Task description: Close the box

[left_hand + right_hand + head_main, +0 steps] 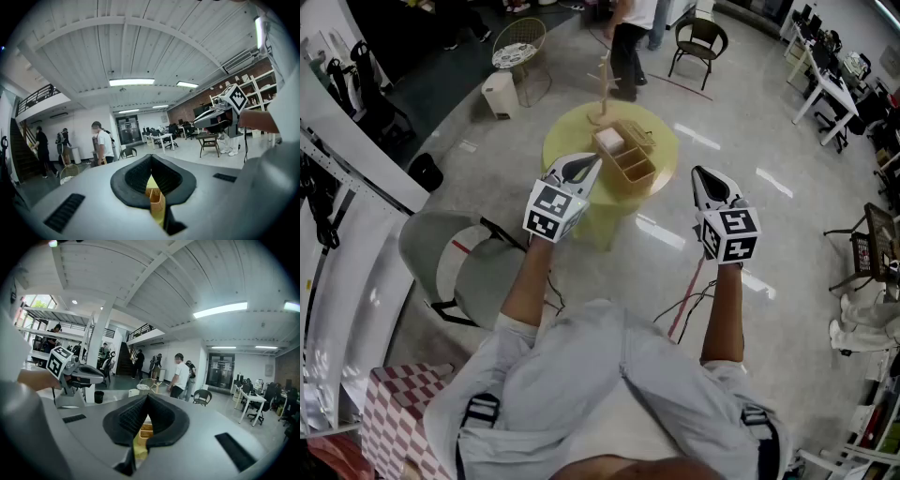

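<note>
Basically, both tools are held up short of the round yellow table, probably so an approach can be lined up. Nothing is gripped: the left gripper has its jaws pressed together empty, and the right gripper is likewise closed on nothing. The wooden box is sat mid-table, apart from both and not yet closed. Open compartments can be seen in it, plus a pale piece at one end; lid or contents, it can't be told.

Compartmented wooden box lies open on the yellow table.
</note>
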Demonstrator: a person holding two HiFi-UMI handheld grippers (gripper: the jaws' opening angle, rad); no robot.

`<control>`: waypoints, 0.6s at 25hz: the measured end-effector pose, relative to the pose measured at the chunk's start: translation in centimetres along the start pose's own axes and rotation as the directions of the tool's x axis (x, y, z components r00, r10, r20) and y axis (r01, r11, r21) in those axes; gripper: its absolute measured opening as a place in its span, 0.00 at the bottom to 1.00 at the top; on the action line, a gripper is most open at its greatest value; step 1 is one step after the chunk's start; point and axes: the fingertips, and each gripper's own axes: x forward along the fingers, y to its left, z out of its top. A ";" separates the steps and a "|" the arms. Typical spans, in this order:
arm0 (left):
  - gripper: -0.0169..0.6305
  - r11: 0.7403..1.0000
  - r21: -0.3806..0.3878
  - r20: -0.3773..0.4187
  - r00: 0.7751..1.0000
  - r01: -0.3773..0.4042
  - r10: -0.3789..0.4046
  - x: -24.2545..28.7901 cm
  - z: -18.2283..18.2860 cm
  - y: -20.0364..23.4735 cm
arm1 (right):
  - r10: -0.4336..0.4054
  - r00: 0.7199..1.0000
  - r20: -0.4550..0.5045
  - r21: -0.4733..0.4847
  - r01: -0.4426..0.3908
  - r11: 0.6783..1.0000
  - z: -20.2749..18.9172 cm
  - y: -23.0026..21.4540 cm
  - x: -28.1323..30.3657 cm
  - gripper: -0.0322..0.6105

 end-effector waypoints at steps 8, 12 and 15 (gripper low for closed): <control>0.07 1.000 -0.008 -0.012 1.000 -0.015 0.015 0.5 -0.1 -0.3 | 0.007 1.000 -0.002 0.019 -0.007 1.000 -0.5 -0.7 0.0 0.09; 0.07 0.999 -0.015 -0.028 0.999 -0.031 0.031 0.4 -0.4 -0.9 | 0.026 1.000 0.010 0.052 -0.027 0.998 -1.0 -1.2 -0.2 0.09; 0.07 0.998 -0.026 -0.048 0.997 -0.053 0.052 0.4 -0.8 -1.6 | 0.043 0.999 0.012 0.076 -0.044 0.996 -1.6 -1.9 -0.6 0.09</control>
